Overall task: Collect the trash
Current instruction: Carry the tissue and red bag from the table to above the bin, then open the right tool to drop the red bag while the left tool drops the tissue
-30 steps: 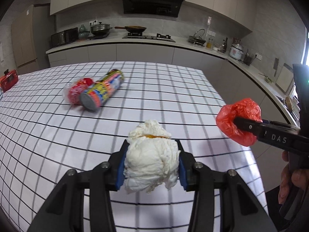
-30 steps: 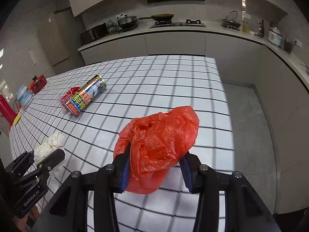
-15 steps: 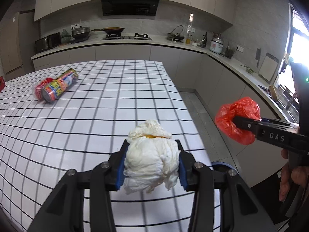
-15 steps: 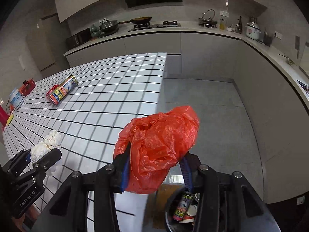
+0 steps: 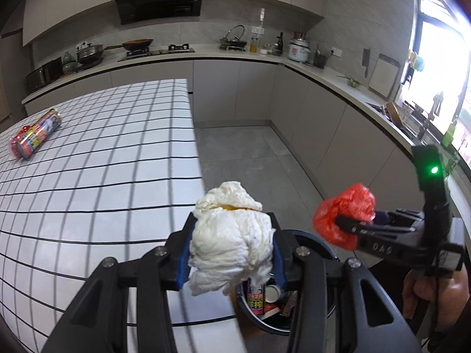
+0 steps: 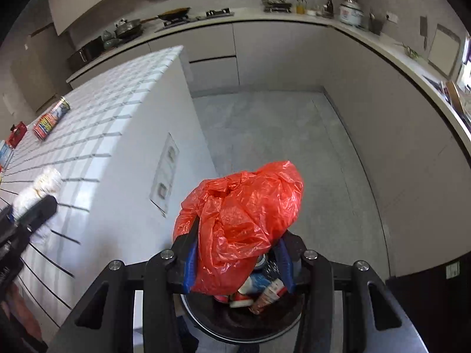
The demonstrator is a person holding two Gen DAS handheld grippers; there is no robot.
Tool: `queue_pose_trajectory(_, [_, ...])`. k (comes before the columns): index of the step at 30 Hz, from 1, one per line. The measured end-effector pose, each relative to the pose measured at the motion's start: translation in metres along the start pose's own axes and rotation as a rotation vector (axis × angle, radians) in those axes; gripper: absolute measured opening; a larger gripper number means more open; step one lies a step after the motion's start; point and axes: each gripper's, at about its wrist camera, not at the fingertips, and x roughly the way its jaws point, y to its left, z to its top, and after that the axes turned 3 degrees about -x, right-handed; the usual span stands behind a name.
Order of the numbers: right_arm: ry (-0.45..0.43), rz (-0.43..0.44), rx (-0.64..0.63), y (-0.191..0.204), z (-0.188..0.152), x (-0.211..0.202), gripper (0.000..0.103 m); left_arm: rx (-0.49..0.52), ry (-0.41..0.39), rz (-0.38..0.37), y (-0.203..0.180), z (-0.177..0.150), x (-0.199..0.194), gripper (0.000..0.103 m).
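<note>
While the red plastic bag hung squeezed between the right gripper's blue pads, it sat directly above the dark trash bin on the floor, where half a second earlier only the bin's near edge had crept into the right wrist view. The crumpled white paper wad stayed clamped in the left gripper, which had swung off the grid-patterned tabletop so its tips were poised at the table's edge with the bin's rim showing just beyond. A second ago both bundles were still over the table; now both hovered over or beside the bin, which already held cans and cartons. By my read the carry was done and the drop was next, the bag better lined up than the wad, which looked closer to the rim and might catch it. One colourful can lay on its side far back on the tabletop, still to be fetched.
</note>
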Motion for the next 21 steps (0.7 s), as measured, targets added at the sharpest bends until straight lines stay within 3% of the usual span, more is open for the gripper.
queue_pose_trajectory(11, [0.117, 0.02, -0.039, -0.03, -0.038, 0.068, 0.048, 0.018, 0.027, -0.001, -0.048, -0.021, 0.028, 0.045])
queue_pose_trajectory(13, [0.153, 0.032, -0.055, -0.032, -0.045, 0.081, 0.051, 0.018, 0.034, 0.008, -0.049, -0.025, 0.028, 0.045])
queue_pose_trajectory(14, [0.176, 0.035, -0.068, -0.031, -0.047, 0.09, 0.059, 0.013, 0.037, 0.012, -0.048, -0.027, 0.029, 0.045])
queue_pose_trajectory(15, [0.178, 0.025, -0.067, -0.033, -0.049, 0.095, 0.067, 0.009, 0.039, 0.018, -0.047, -0.03, 0.029, 0.045])
queue_pose_trajectory(16, [0.17, 0.028, -0.062, -0.036, -0.052, 0.095, 0.068, 0.007, 0.042, 0.022, -0.049, -0.032, 0.03, 0.045])
queue_pose_trajectory(21, [0.11, 0.027, 0.013, -0.054, -0.051, 0.079, 0.069, 0.002, 0.052, 0.015, -0.065, -0.046, 0.036, 0.045])
